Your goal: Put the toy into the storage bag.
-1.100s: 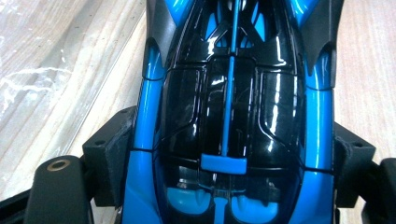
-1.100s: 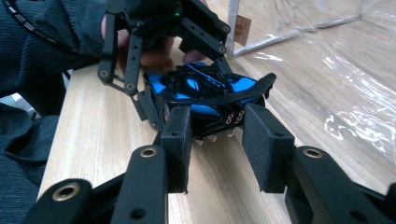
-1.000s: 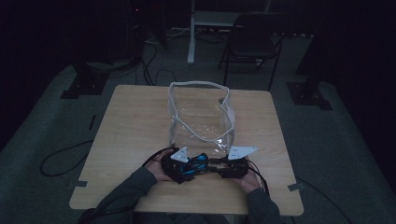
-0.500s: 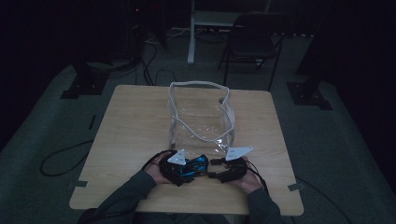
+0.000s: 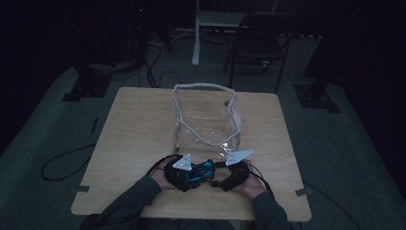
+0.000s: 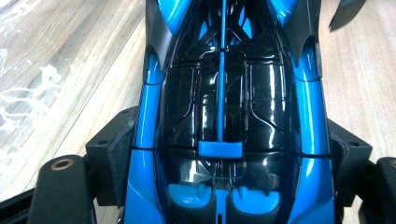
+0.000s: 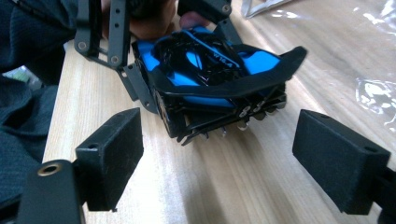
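Blue and glossy black, the toy car (image 6: 224, 116) sits at the near edge of the wooden table (image 5: 134, 129), at about 6 o'clock from the clear plastic bag (image 5: 206, 120) that stands open at the table's middle. In the high view the car lies between the person's two hands, just short of the bag's near wall.

The left gripper (image 5: 184, 171) has its two black jaws pressed against the car's flanks, one on each side of the body just ahead of the cockpit; in the left gripper view the blue sills meet the pads on both sides, so it is pinching the car across its width. The right gripper (image 7: 219, 158) is spread wide, its pads standing well clear on either side of the car's rear wing (image 7: 261, 74), touching nothing.

The car looks like hard moulded plastic: probably light and stiff, with a polished shell that could slide under smooth pads. The thin rear wing and the finned diffuser beneath it seem the fragile parts and poor places to squeeze. The flat, parallel flanks at mid-body, where the left jaws now sit, appear the safest hold. A second grip would do best across the sides near the rear wheels, below the wing.
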{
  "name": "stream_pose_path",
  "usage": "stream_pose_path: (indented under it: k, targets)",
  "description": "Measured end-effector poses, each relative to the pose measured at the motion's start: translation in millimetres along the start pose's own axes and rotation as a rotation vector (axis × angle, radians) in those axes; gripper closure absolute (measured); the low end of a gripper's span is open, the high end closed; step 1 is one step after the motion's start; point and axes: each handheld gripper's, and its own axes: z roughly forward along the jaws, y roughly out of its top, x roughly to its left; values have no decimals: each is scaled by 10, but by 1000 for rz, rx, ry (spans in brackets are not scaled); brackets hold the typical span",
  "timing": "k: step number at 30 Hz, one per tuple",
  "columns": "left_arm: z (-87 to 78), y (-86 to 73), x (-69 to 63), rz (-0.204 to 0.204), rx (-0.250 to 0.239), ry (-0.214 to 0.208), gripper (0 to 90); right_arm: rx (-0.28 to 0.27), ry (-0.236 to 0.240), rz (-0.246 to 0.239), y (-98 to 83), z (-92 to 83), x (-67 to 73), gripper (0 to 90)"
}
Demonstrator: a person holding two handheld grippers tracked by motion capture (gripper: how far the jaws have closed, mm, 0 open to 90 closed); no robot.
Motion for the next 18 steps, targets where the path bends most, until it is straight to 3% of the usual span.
stream_pose_path:
  k: [5,10,18]
  targets:
    - [-19,54,-35,15,-19,-26,224,0,4,-21,66,16,6,127]
    - [-34,87,-46,29,-20,-34,224,-5,60,-54,95,50,15,213]
    - [-46,96,-31,22,-42,-38,224,-23,61,-77,102,36,4,215]
